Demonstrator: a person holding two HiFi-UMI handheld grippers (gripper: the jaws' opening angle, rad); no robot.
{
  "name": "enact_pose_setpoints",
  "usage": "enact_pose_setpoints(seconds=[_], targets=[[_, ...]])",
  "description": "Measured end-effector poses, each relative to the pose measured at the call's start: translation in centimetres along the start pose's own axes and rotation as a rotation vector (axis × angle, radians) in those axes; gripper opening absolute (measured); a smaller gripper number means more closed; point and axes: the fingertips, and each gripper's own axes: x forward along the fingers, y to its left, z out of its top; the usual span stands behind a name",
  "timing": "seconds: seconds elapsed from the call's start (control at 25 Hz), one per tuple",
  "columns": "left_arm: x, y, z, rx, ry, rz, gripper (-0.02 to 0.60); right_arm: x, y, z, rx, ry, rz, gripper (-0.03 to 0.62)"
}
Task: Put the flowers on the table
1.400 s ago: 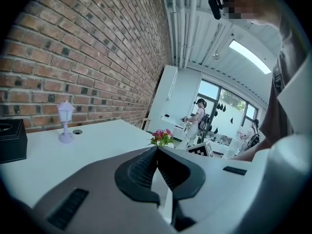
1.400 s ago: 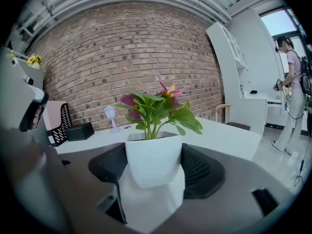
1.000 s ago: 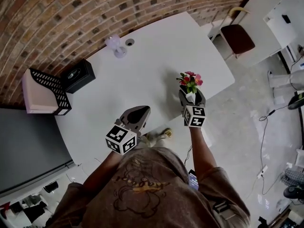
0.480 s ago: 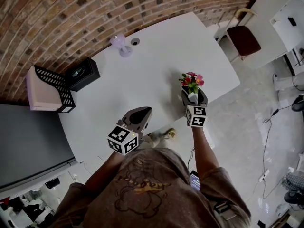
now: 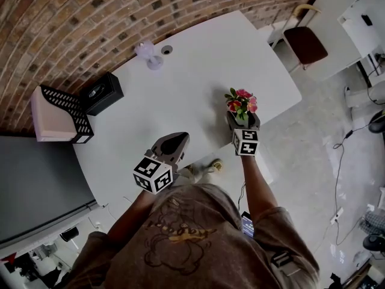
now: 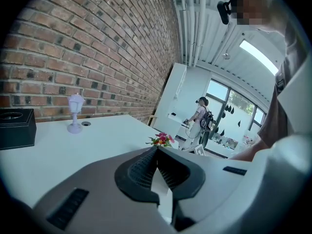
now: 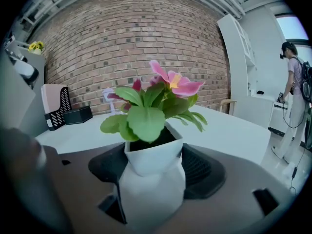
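Note:
The flowers (image 5: pixel 240 103), pink and red with green leaves, stand in a small white pot (image 7: pixel 152 179). My right gripper (image 5: pixel 242 120) is shut on that pot, one jaw on each side, over the near right part of the white table (image 5: pixel 198 71). Whether the pot's base touches the tabletop is hidden. In the right gripper view the flowers (image 7: pixel 163 94) fill the middle, above the right gripper (image 7: pixel 153 157). My left gripper (image 5: pixel 176 140) is shut with nothing in it, at the table's near edge. In the left gripper view the left gripper (image 6: pixel 155 152) has its jaw tips touching, and the flowers (image 6: pixel 161 140) show beyond them.
At the table's far side stand a small lilac lamp (image 5: pixel 147 54) and a cable hole (image 5: pixel 166 50). A black box (image 5: pixel 99 93) and a pink file holder with black lattice (image 5: pixel 57 114) sit at the left. A chair (image 5: pixel 304 44) stands right of the table. A person (image 7: pixel 296 91) stands farther off.
Hardly anything differs. The head view shifts slightly, and both grippers keep their places, the right one still shut on the pot.

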Motion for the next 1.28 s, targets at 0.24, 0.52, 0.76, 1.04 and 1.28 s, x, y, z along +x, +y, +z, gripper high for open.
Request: enact_pose_setpoints(seconds=[0.24,0.52,0.76,1.04,1.28], targets=[[0.0,-0.2,-0.2,0.005,0.007,-0.003,0.02,-0.1,0.0,-0.1,0.055,-0.013,0.013,0.344],[0.6,-0.5,-0.6,-0.001,0.011,-0.038,0.021,-1.8,0.3,0.0,0.087,-0.013,0.009,0.373],[1.4,-1.6,-0.6,0.007,0.004,-0.1,0.021,-5.1,-0.2,0.8,0.122,-0.049,-0.013,0.374],[2.1,-3.2,0.2,0.038,-0.01,-0.188,0.021,-10.9,-0.7,3.1,0.143,-0.101,-0.056,0.376],[2.8,-4.9,0.8,0.068,-0.023,-0.252,0.021,-15.5,0.0,5.1,0.149,-0.148,-0.072,0.377]])
